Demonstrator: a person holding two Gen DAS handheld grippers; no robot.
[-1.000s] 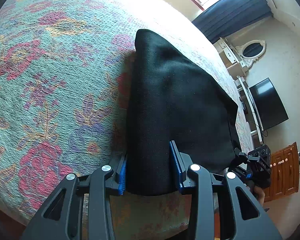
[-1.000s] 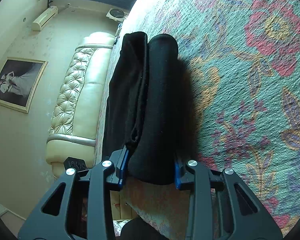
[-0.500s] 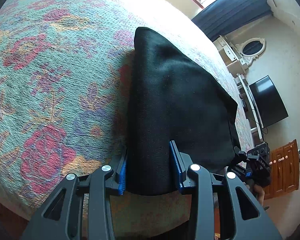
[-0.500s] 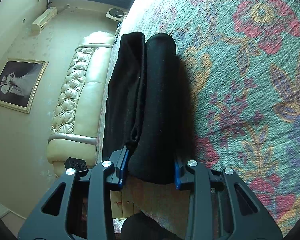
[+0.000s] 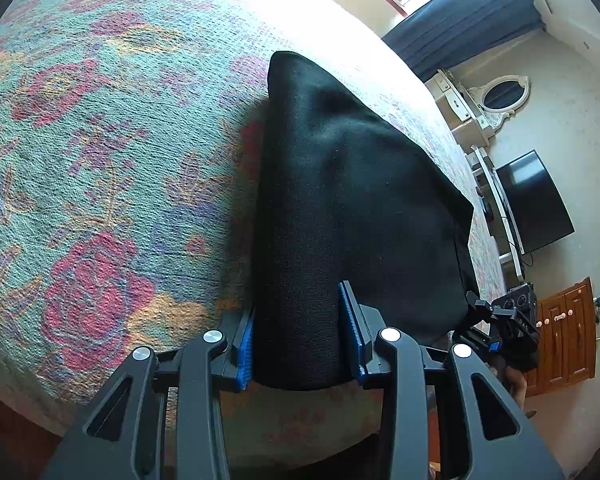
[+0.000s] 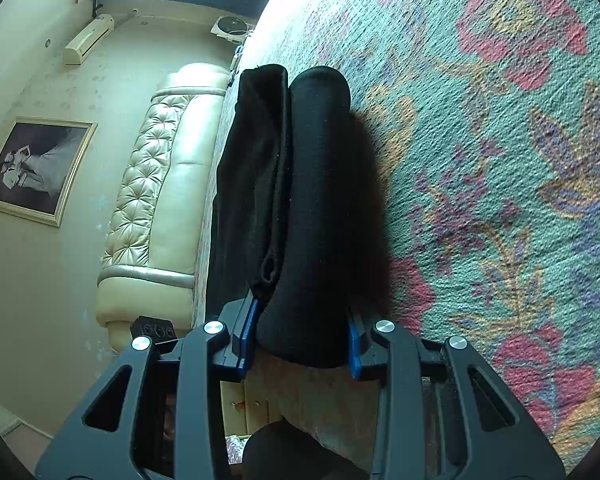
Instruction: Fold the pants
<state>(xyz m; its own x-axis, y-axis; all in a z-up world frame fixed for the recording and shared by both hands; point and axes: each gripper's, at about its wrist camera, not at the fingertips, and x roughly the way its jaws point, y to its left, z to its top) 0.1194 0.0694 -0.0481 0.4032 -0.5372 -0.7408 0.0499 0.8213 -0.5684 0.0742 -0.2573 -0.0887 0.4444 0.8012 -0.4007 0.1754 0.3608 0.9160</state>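
The black pants (image 5: pixel 352 200) lie folded into a thick bundle on the flowered bedspread (image 5: pixel 100 152). My left gripper (image 5: pixel 300 344) is shut on the near left end of the bundle, blue pads pressing its rounded fold. In the left wrist view the right gripper (image 5: pixel 496 332) shows at the bundle's other near corner. In the right wrist view the pants (image 6: pixel 308 208) show as stacked layers seen edge-on, and my right gripper (image 6: pixel 300 344) is shut on that end. The bundle's near edge sits by the edge of the bed.
The bedspread (image 6: pixel 500 160) spreads wide beyond the pants. A cream tufted headboard (image 6: pixel 156 200) and a framed picture (image 6: pixel 36 168) stand at the left of the right wrist view. A television (image 5: pixel 532 204), an oval mirror (image 5: pixel 500 96) and a wooden cabinet (image 5: pixel 564 332) line the far wall.
The bedspread pattern has slid a little beneath the bundle in both views, so the pants have shifted slightly across the bed. Both grips are unchanged.
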